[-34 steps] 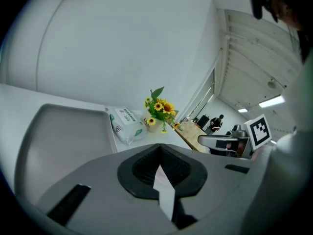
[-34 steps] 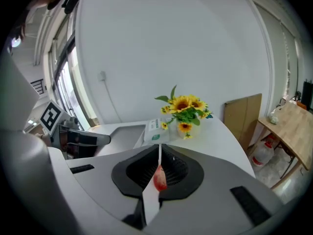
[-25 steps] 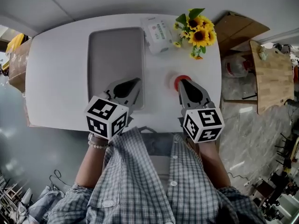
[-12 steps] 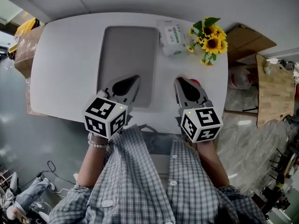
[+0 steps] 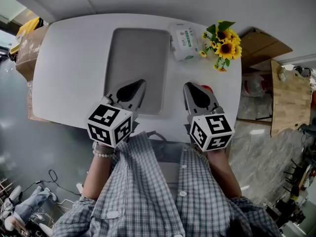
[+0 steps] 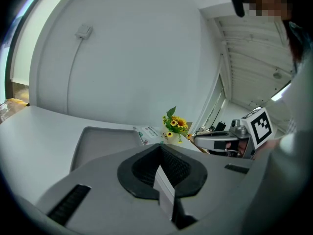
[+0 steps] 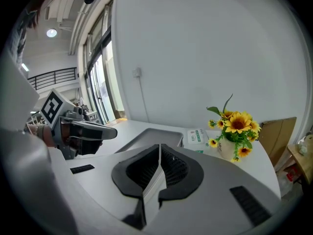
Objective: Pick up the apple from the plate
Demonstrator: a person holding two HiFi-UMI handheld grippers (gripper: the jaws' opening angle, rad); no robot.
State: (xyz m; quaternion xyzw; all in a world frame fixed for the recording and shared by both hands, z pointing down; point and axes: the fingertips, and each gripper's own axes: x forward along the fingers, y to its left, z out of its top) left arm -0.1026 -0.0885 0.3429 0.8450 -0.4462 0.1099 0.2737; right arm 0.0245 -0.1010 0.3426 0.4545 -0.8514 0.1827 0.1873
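Note:
In the head view only a sliver of the red apple point(image 5: 208, 88) shows, just right of my right gripper point(image 5: 189, 86), which hides the rest; its white plate cannot be made out against the white table point(image 5: 74, 73). The right gripper is shut with nothing between its jaws, which meet in the right gripper view point(image 7: 160, 150). My left gripper point(image 5: 141, 83) hovers over the near edge of the grey tray point(image 5: 136, 58), shut and holding nothing; its pads point(image 6: 159, 151) meet. Neither gripper view shows the apple.
A tissue pack point(image 5: 183, 42) and a pot of sunflowers point(image 5: 223, 42) stand at the table's far right. A cardboard box point(image 5: 259, 39) and a wooden board point(image 5: 287, 90) lie beyond the right edge. Both grippers are near the table's front edge.
Both grippers have shifted a little over the table. The apple, earlier at the right gripper's tip, now peeks out at its right side. Both jaws stayed shut.

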